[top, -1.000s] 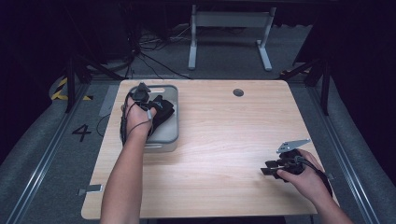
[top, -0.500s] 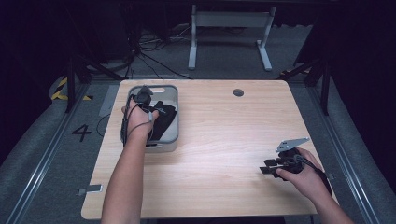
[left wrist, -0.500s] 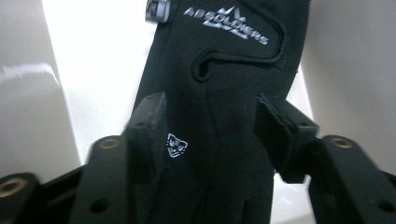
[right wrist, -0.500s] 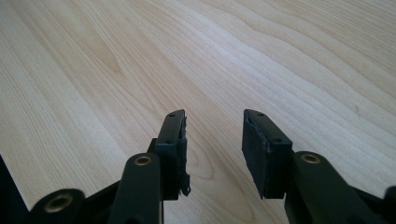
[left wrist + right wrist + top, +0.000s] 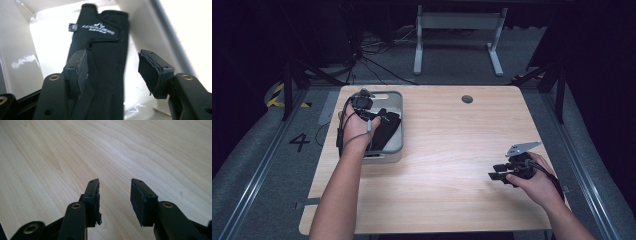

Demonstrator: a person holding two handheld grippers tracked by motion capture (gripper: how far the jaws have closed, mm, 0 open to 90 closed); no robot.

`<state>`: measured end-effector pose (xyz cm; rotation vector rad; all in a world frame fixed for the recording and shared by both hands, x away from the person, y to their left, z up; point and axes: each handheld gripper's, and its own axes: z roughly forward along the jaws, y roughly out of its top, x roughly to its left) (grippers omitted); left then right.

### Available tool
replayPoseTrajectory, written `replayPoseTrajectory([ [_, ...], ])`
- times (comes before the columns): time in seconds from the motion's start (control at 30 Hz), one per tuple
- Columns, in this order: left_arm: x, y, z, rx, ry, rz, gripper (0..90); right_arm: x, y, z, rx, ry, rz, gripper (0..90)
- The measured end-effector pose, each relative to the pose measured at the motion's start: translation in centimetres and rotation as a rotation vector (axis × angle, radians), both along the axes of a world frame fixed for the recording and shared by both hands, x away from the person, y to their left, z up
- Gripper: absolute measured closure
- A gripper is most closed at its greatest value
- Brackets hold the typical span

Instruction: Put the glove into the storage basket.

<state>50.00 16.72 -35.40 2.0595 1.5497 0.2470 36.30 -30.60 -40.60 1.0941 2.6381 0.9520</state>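
Left gripper [image 5: 112,72] hangs spread over a black glove [image 5: 105,65] lying in the grey bin [image 5: 397,125], not yet pinched; right gripper [image 5: 113,200] waits spread and empty above the bare surface [image 5: 452,150].

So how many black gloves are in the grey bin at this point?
1 that I can make out: a black glove lying in the grey bin, under the open left gripper. The hand covers part of the bin, so another could be hidden.
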Motion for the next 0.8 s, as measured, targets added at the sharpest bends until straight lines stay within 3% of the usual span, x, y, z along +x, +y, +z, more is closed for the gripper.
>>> replayPoseTrajectory([
  [0.4, -3.5, -0.7, 2.9, -0.032, -0.067, -0.121, 41.5, 1.9, -1.3, 0.6, -0.002, -0.009, -0.026, 60.3],
  [0.6, -5.9, -1.4, 4.2, -0.039, -0.113, -0.195, 41.5, 2.1, -2.0, 0.3, 0.008, -0.005, -0.038, 60.3],
  [0.8, -8.7, -1.6, 4.5, -0.048, -0.134, -0.277, 41.3, 1.7, -2.4, 0.1, 0.01, -0.004, -0.038, 60.1],
])
